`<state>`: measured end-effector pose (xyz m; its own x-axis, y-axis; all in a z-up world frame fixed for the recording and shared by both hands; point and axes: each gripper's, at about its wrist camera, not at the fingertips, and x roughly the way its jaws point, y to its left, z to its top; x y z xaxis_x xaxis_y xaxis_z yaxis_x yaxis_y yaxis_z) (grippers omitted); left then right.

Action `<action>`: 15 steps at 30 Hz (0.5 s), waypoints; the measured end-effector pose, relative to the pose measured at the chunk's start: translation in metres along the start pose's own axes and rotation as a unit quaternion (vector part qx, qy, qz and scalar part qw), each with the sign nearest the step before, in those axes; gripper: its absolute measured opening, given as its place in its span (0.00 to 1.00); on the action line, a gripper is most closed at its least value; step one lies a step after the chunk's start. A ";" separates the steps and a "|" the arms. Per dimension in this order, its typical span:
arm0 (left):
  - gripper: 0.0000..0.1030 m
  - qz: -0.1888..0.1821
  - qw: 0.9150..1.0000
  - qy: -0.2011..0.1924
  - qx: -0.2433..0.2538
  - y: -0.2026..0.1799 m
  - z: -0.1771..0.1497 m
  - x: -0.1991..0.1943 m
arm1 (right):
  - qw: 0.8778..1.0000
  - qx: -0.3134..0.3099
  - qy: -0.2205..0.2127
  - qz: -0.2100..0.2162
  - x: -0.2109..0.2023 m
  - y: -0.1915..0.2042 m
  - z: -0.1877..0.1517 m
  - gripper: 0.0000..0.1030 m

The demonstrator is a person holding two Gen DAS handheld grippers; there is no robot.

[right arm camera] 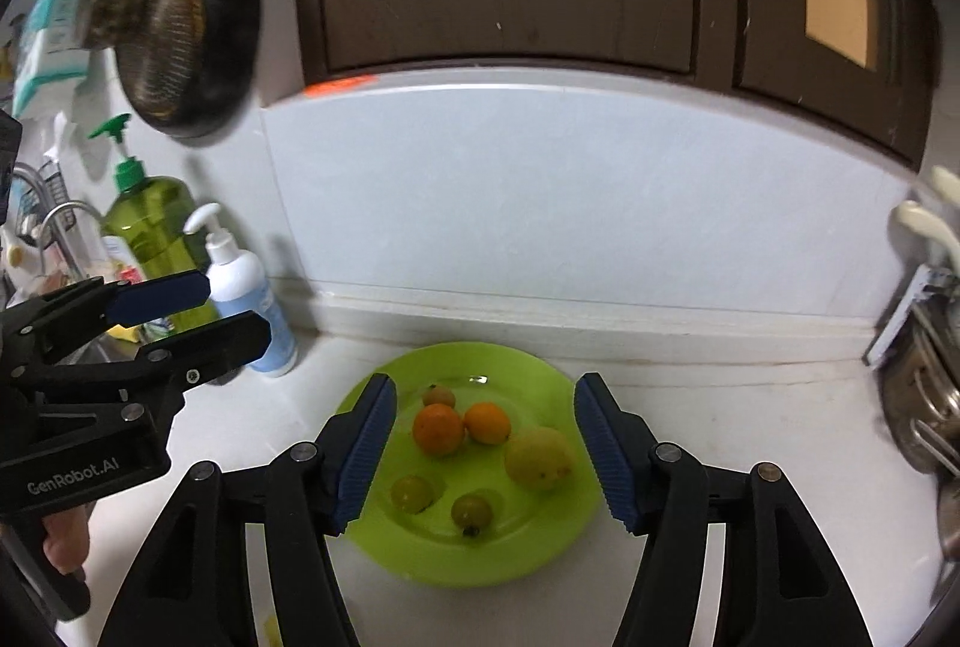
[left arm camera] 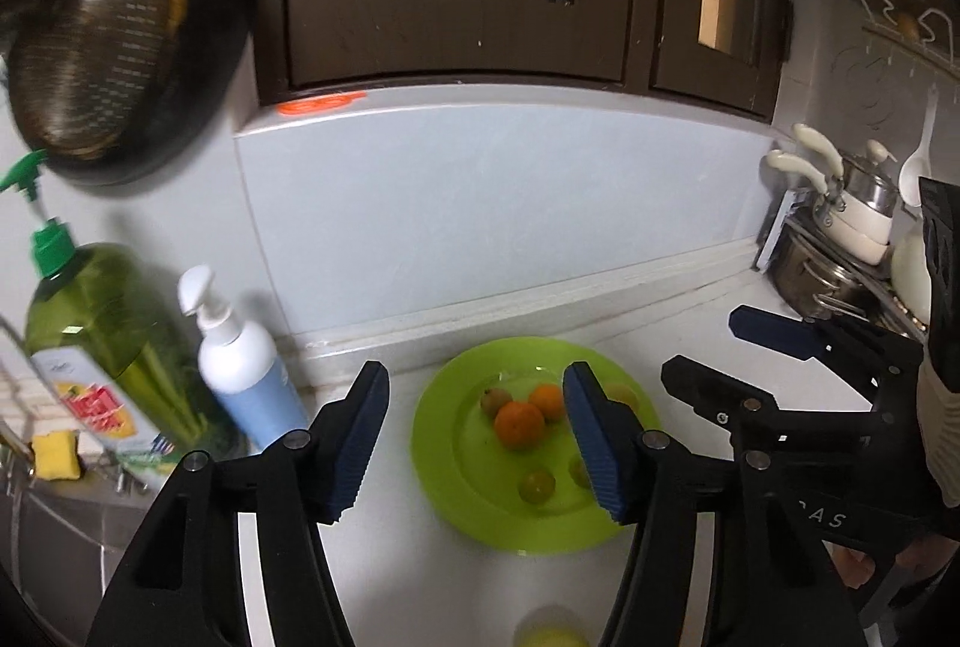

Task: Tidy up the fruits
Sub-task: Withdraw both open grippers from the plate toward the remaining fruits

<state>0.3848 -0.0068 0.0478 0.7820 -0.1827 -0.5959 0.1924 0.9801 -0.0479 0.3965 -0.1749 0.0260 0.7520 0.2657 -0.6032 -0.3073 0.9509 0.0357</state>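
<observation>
"GenRobot.AI" stands in pale letters on the black body of the left gripper (right arm camera: 198, 311), seen from the right wrist. The right gripper (left arm camera: 714, 347) body shows only "AS". The green bottle's (left arm camera: 102, 341) label is unreadable.

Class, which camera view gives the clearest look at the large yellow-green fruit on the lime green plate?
The right wrist view: the large yellow-green fruit lies unobstructed on the lime green plate. In the left wrist view, the left claw's finger hides nearly all of it.

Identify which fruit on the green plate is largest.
The yellow-green fruit at the plate's right side; it outsizes both oranges and the three small greenish fruits.
</observation>
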 end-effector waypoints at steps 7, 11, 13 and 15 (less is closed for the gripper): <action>0.63 0.010 1.000 -0.012 0.003 -0.005 -0.021 -0.047 | 1.000 -0.005 -0.021 -0.002 -0.047 0.017 -0.015 0.65; 0.65 0.012 1.000 -0.013 0.000 -0.006 -0.039 -0.069 | 1.000 -0.002 -0.020 -0.002 -0.067 0.026 -0.029 0.65; 0.65 0.013 1.000 -0.013 -0.001 -0.008 -0.049 -0.078 | 1.000 0.000 -0.019 -0.001 -0.075 0.028 -0.037 0.65; 0.68 0.010 1.000 -0.009 -0.004 -0.008 -0.057 -0.085 | 1.000 0.002 -0.024 -0.004 -0.083 0.031 -0.045 0.65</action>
<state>0.2829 0.0051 0.0529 0.7965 -0.1649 -0.5817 0.1727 0.9841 -0.0424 0.2982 -0.1741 0.0416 0.7817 0.2649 -0.5646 -0.2991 0.9536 0.0333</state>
